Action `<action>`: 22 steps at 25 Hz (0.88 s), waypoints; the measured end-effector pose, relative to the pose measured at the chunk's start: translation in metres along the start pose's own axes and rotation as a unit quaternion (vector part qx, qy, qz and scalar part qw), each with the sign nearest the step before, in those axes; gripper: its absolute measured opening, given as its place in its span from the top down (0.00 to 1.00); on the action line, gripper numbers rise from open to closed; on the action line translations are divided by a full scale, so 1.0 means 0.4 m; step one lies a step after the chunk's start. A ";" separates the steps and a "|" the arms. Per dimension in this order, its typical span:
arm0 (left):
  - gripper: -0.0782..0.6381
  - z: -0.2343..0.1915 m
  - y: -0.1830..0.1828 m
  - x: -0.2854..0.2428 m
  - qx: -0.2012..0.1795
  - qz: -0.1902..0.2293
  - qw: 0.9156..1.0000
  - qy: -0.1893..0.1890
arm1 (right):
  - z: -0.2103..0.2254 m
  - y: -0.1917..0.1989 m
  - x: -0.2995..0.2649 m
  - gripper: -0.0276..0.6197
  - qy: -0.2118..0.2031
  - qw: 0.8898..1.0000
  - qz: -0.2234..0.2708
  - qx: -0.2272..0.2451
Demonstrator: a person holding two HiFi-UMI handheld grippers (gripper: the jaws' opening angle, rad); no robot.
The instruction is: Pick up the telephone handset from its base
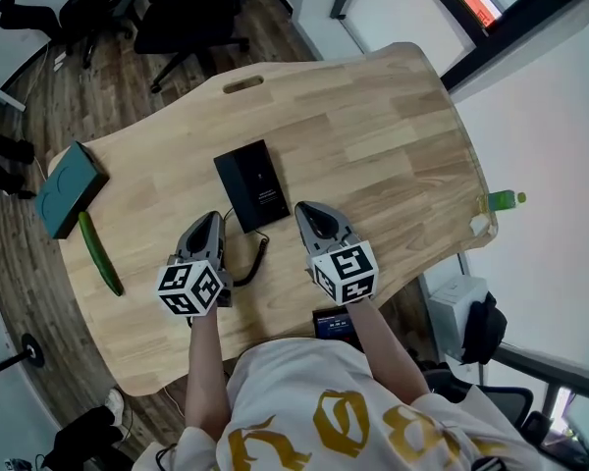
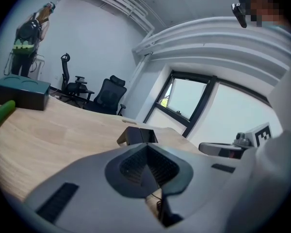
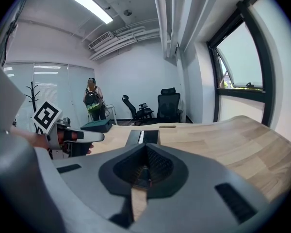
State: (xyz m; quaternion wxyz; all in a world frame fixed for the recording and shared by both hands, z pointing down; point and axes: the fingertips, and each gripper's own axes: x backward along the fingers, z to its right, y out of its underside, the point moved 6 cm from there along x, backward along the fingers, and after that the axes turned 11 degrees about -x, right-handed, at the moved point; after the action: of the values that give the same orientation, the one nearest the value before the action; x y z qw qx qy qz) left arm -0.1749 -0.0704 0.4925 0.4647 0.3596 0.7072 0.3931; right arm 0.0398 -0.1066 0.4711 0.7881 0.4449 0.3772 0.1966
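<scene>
A black telephone (image 1: pixel 253 184) lies flat in the middle of the wooden table (image 1: pixel 393 155), its handset resting on the base. Its coiled cord (image 1: pixel 258 261) trails toward me between the two grippers. My left gripper (image 1: pixel 212 220) hovers just short of the phone's near left corner, jaws together and empty. My right gripper (image 1: pixel 306 209) sits just right of the phone's near right corner, jaws likewise together and empty. The phone (image 2: pixel 138 136) shows beyond the jaw tips in the left gripper view, and the phone (image 3: pixel 144 136) lies straight ahead in the right gripper view.
A teal box (image 1: pixel 69 189) and a green cucumber (image 1: pixel 100 253) lie at the table's left end. A green bottle (image 1: pixel 506 200) stands past the right edge. Office chairs (image 1: pixel 191 13) stand beyond the far side, and a person with a backpack (image 3: pixel 93 101) stands farther off.
</scene>
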 end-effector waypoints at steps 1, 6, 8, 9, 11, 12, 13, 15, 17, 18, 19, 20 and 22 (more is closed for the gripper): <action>0.88 -0.002 0.006 -0.004 -0.002 -0.005 1.000 -0.002 | 0.000 0.000 -0.007 0.95 -0.001 1.000 -0.001 0.001; 0.88 -0.008 0.026 -0.026 -0.006 -0.023 1.000 -0.003 | 0.015 0.006 -0.031 0.95 0.000 1.000 -0.011 0.000; 0.88 -0.014 0.030 -0.037 -0.003 -0.025 1.000 -0.003 | 0.020 0.008 -0.043 0.95 0.000 1.000 -0.014 0.000; 0.88 -0.017 0.032 -0.041 -0.002 -0.028 1.000 -0.004 | 0.023 0.009 -0.048 0.95 0.000 1.000 -0.015 -0.001; 0.88 -0.022 0.037 -0.048 0.002 -0.034 0.999 -0.007 | 0.029 0.012 -0.058 0.95 0.000 1.000 -0.019 -0.003; 0.88 -0.024 0.039 -0.051 0.004 -0.036 0.999 -0.008 | 0.031 0.014 -0.063 0.95 -0.001 1.000 -0.021 -0.003; 0.88 -0.026 0.041 -0.054 0.006 -0.038 0.999 -0.009 | 0.034 0.017 -0.067 0.95 -0.002 1.000 -0.023 -0.004; 0.88 -0.030 0.046 -0.062 0.012 -0.040 0.999 -0.007 | 0.038 0.022 -0.076 0.95 -0.003 1.000 -0.027 -0.006; 0.88 -0.033 0.051 -0.070 0.018 -0.043 0.999 -0.006 | 0.042 0.027 -0.086 0.95 -0.004 0.999 -0.031 -0.007; 0.88 -0.034 0.054 -0.074 0.021 -0.046 0.999 -0.005 | 0.045 0.030 -0.091 0.95 -0.005 0.999 -0.033 -0.009; 0.88 -0.034 0.057 -0.078 0.024 -0.049 0.999 -0.003 | 0.048 0.032 -0.097 0.95 -0.005 0.999 -0.036 -0.011; 0.88 -0.034 0.060 -0.082 0.027 -0.051 0.998 -0.001 | 0.051 0.035 -0.102 0.95 -0.006 0.999 -0.038 -0.014; 0.88 -0.034 0.064 -0.091 0.032 -0.053 0.998 0.002 | 0.056 0.040 -0.111 0.95 -0.008 0.999 -0.041 -0.015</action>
State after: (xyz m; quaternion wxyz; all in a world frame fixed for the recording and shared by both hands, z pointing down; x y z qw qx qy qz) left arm -0.1728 -0.0943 0.5325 0.4714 0.3353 0.7386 0.3461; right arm 0.0289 -0.1392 0.5104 0.8051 0.4186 0.3858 0.1665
